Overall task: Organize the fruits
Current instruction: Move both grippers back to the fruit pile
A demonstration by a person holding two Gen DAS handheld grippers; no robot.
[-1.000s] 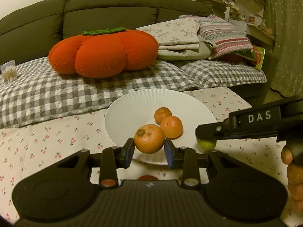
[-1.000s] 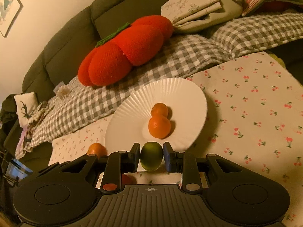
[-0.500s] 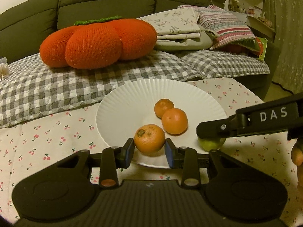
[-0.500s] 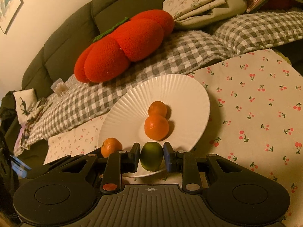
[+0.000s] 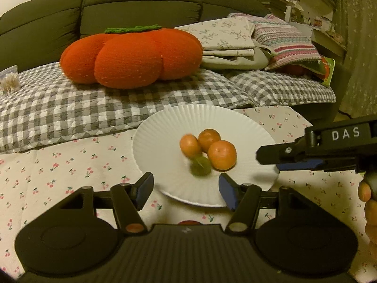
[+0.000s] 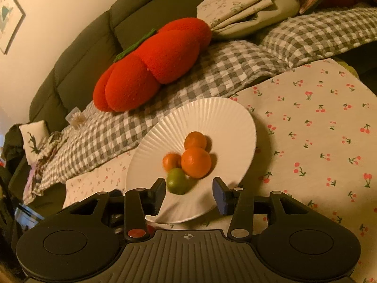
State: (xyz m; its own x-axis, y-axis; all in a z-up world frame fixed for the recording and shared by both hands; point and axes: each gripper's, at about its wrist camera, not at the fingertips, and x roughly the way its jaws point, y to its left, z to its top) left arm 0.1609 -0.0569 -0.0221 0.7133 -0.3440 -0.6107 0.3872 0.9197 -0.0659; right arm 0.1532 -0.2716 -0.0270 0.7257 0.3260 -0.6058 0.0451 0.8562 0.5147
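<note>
A white ribbed plate (image 5: 165, 127) (image 6: 226, 115) lies on the cherry-print cloth. On it sit three mandarins and a green lime (image 5: 200, 167) (image 6: 176, 181); the left mandarin (image 5: 189, 145) (image 6: 171, 161) and the lime are blurred. My left gripper (image 5: 186, 187) is open and empty at the plate's near rim. My right gripper (image 6: 188, 194) is open and empty just behind the lime; it also shows in the left wrist view (image 5: 278, 160) at the plate's right edge.
An orange pumpkin cushion (image 5: 132, 56) (image 6: 150, 66) rests on the grey checked blanket (image 5: 70, 108) behind the plate. Folded fabrics (image 5: 235, 42) lie on the dark sofa (image 5: 132, 7). A red-orange object (image 5: 188, 222) peeks out under my left gripper.
Both grippers opened. The mandarin left my left gripper and the lime left my right gripper; both now lie on the plate beside the other two mandarins. Both grippers drew back slightly.
</note>
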